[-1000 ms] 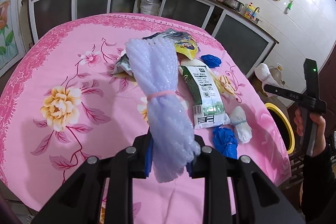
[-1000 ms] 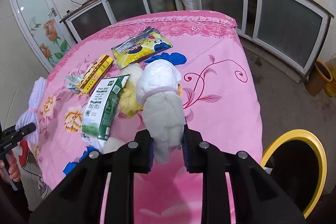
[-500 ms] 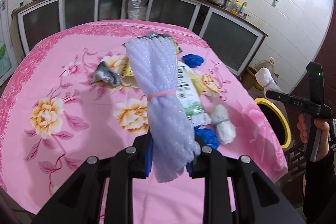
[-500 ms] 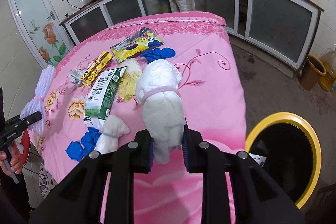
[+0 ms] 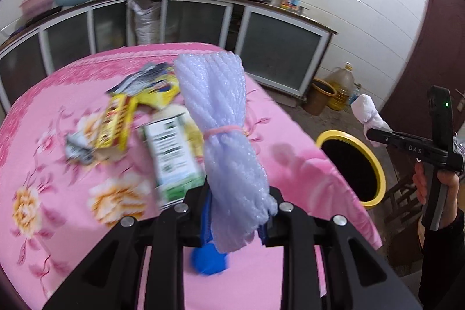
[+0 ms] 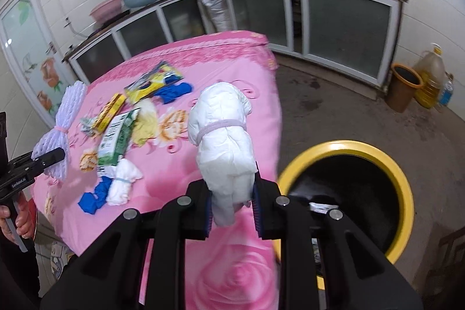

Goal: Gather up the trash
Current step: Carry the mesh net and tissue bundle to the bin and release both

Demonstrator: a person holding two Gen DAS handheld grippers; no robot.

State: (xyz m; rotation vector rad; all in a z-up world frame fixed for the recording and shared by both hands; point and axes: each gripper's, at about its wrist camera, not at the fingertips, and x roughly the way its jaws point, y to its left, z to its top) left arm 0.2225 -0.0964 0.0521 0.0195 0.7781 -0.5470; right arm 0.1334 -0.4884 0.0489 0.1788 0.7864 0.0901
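**Both grippers clamped on trash bundles, bin beside table**

Left gripper (image 5: 237, 218) is clenched on the lower end of a pale lilac foam-net bundle (image 5: 223, 130), tied at the waist with a pink rubber band; the bundle sticks up and away from the jaws, above the table. Right gripper (image 6: 231, 208) grasps a white wadded bundle (image 6: 223, 132), also banded, standing upright between the pads. In the left wrist view the right gripper shows at far right, a hand (image 5: 436, 182) on its handle, white bundle over the floor near the bin.

Yellow-rimmed black trash bin (image 6: 405, 185) stands on the floor just right of the table, mouth open upward.

Pink floral tablecloth (image 6: 232, 275) covers the table. Left on it:
- green-and-white carton (image 6: 114, 140), lying flat, mid table
- yellow-red box (image 6: 110, 108), far side of the carton
- yellow snack packet (image 6: 154, 82), farther back
- blue glove (image 6: 174, 90), just right of the packet
- small white tied wad (image 6: 123, 183), near end of the carton
- blue crumpled piece (image 6: 94, 196), touching that wad on its left

Left wrist view is motion-blurred.
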